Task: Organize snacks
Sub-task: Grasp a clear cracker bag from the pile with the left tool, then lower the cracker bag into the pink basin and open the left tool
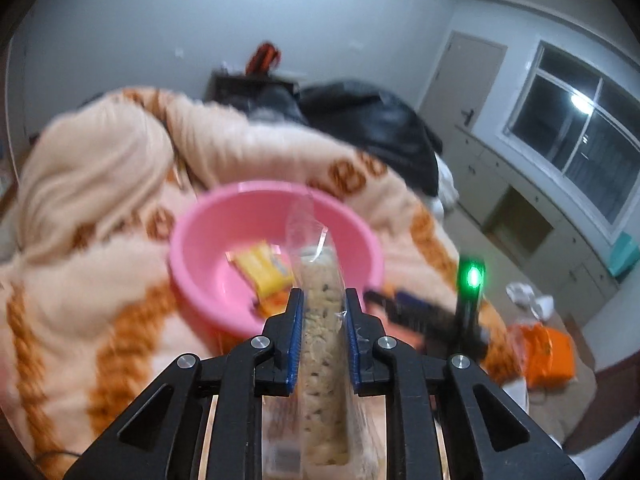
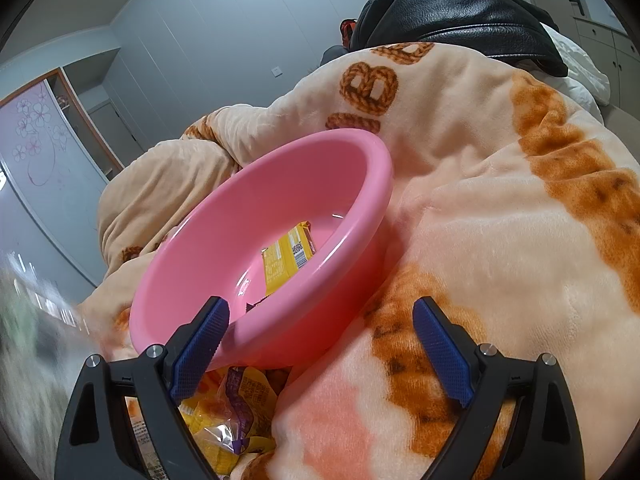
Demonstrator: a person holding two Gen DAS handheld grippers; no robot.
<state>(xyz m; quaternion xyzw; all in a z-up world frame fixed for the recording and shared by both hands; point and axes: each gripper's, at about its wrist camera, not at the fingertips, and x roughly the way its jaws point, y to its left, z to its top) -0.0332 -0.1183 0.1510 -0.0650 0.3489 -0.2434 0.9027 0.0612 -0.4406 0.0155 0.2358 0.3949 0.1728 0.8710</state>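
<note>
Clear-wrapped snack bar (image 1: 322,320) pinched in the left hand-held gripper (image 1: 323,300), above the pink bowl (image 1: 200,264) on the blanket (image 1: 100,184). Seen only from the right: right hand-held gripper (image 2: 320,320) spread, empty, beside the bowl (image 2: 224,240); yellow packet (image 2: 286,254) inside; more snacks (image 2: 236,412) below the rim.

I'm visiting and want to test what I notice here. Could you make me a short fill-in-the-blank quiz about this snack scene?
1. The left gripper is shut on a long snack bar in a ____ wrapper.
2. The bowl on the blanket is ____ in color.
3. The packet inside the bowl is mostly ____.
4. The right gripper fingers stand ____, holding nothing.

Missing words: clear; pink; yellow; open
</note>
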